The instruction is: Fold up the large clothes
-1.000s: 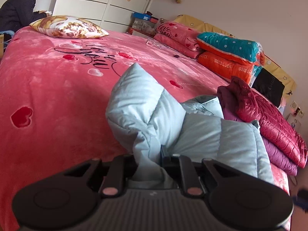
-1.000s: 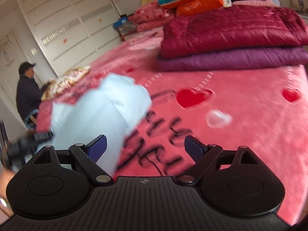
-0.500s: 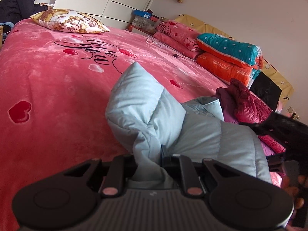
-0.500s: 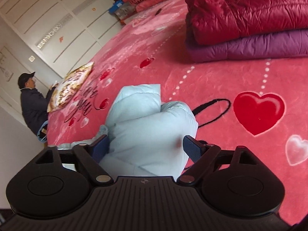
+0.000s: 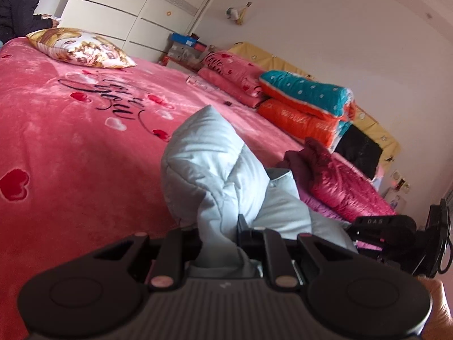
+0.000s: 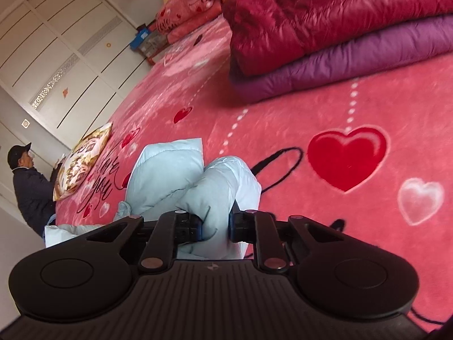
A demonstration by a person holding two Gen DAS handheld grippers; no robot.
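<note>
On bed (image 5: 70,170), jacket (image 5: 209,164) bunched upright

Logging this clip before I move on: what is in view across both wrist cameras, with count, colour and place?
puffer jacket: 1, pale blue, bunched on the bed nearest the cameras
bed blanket: 1, pink with red hearts and black script, covers the bed
folded jackets: 2, crimson on purple, stacked on the bed
pillow: 1, gold and white print, far end
folded quilts: several, pink, teal and orange, along the wall
wardrobe: 1, white, behind the bed
person: 1, dark jacket and cap, by the pillow
left tool: 1, black, shut on the puffer jacket
right tool: 1, black, jaws closing, jacket fabric pinched between them
</note>
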